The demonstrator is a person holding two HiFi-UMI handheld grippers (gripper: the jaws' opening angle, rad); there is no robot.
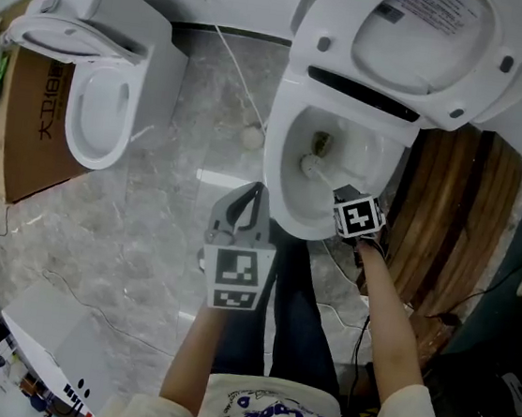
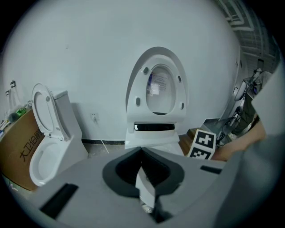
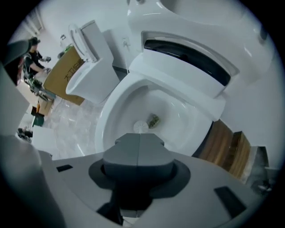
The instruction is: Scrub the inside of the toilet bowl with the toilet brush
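Note:
The white toilet (image 1: 279, 172) stands open with its lid up, and a brownish dirty patch (image 1: 322, 144) lies at the bottom of the bowl. The toilet brush's white head (image 1: 310, 166) rests inside the bowl just in front of that patch. My right gripper (image 1: 344, 198) is above the bowl's near right rim, shut on the brush handle. In the right gripper view the brush head (image 3: 140, 127) shows just past the right gripper (image 3: 139, 136), beside the patch (image 3: 154, 120). My left gripper (image 1: 255, 193) hangs shut and empty in front of the bowl; the left gripper (image 2: 141, 152) faces the raised lid (image 2: 156, 87).
A second open toilet (image 1: 103, 108) stands on the left, with a cardboard box (image 1: 35, 128) beside it. A small white round thing (image 1: 252, 138) on a cord lies on the marble floor between the toilets. A wooden platform (image 1: 457, 227) and cables are on the right.

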